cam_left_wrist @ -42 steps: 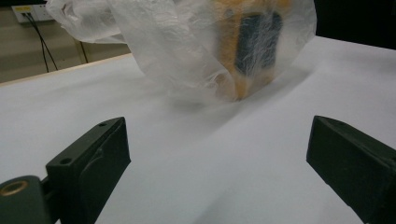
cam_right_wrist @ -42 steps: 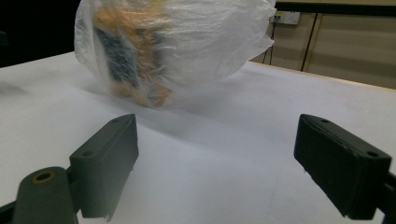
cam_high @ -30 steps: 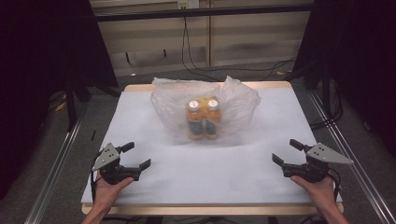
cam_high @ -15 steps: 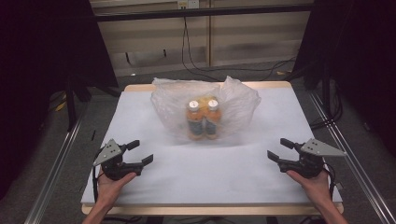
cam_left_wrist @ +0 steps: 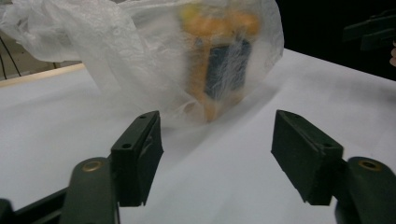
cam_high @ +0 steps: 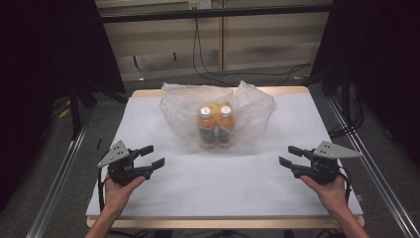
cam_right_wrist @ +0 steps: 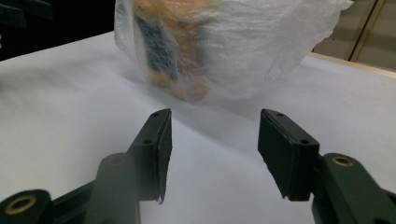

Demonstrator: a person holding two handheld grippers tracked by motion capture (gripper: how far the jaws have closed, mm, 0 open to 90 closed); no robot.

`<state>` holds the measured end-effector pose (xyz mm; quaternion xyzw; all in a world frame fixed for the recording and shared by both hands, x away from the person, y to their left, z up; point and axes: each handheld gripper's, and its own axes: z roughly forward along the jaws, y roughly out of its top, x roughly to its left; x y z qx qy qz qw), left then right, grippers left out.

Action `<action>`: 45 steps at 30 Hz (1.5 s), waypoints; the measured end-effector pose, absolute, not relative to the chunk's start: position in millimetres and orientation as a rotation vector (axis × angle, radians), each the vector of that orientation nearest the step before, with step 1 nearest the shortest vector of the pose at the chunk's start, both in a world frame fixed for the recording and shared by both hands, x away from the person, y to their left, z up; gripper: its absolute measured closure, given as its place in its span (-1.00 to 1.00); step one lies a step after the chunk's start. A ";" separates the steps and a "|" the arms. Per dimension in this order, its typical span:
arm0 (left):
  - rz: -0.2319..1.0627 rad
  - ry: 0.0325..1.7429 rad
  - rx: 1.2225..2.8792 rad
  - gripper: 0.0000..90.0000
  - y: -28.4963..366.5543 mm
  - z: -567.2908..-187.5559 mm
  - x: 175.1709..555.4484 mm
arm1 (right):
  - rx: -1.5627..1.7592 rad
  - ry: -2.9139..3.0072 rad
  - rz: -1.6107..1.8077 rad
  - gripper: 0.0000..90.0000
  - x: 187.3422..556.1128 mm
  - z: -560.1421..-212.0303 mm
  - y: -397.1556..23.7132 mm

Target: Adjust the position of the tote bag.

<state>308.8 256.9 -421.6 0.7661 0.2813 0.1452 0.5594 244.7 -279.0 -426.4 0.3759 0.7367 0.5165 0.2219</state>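
A crumpled, translucent white plastic bag (cam_high: 218,118) sits on the white-covered table (cam_high: 237,193), toward the far middle of the surface. Inside it stand two orange bottles with pale caps (cam_high: 215,125), side by side and touching, upright, each with a dark label; the film veils them, so the print cannot be read. In the left gripper view the bag (cam_left_wrist: 154,60) rises beyond the jaws with an orange bottle (cam_left_wrist: 219,60) blurred behind the plastic; in the right gripper view the same bag (cam_right_wrist: 224,46) bulges ahead. The left gripper (cam_high: 150,156) is held near the table's near-left edge, the right gripper (cam_high: 289,155) near the near-right edge, both well apart from the bag and pointing inward toward it. The jaws of each have just been closing and now stand partly apart, with nothing between them but bare table.
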 end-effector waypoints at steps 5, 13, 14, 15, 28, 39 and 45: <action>0.369 0.658 1.830 -0.13 250.4 -414.3 322.4 | 1.020 2.032 1.438 0.07 261.3 -416.0 -274.5; 0.360 0.637 1.805 -0.06 244.8 -404.3 338.7 | 1.012 2.053 1.441 0.11 283.5 -403.8 -269.1; 0.370 0.652 1.804 -0.06 244.6 -403.4 339.2 | 1.012 2.056 1.445 0.11 288.1 -401.9 -270.6; 0.361 0.654 1.797 -0.06 244.6 -402.7 341.3 | 1.012 2.056 1.445 0.11 288.1 -401.9 -270.6; 0.372 0.665 1.784 0.13 239.5 -379.8 385.7 | 0.983 2.052 1.465 0.27 330.6 -366.2 -279.8; 0.351 0.672 1.758 0.06 232.3 -367.8 422.9 | 0.996 2.055 1.477 0.28 373.2 -351.4 -275.7; 0.326 0.709 1.748 0.02 229.5 -369.4 450.9 | 1.018 2.076 1.457 0.24 406.8 -344.2 -271.6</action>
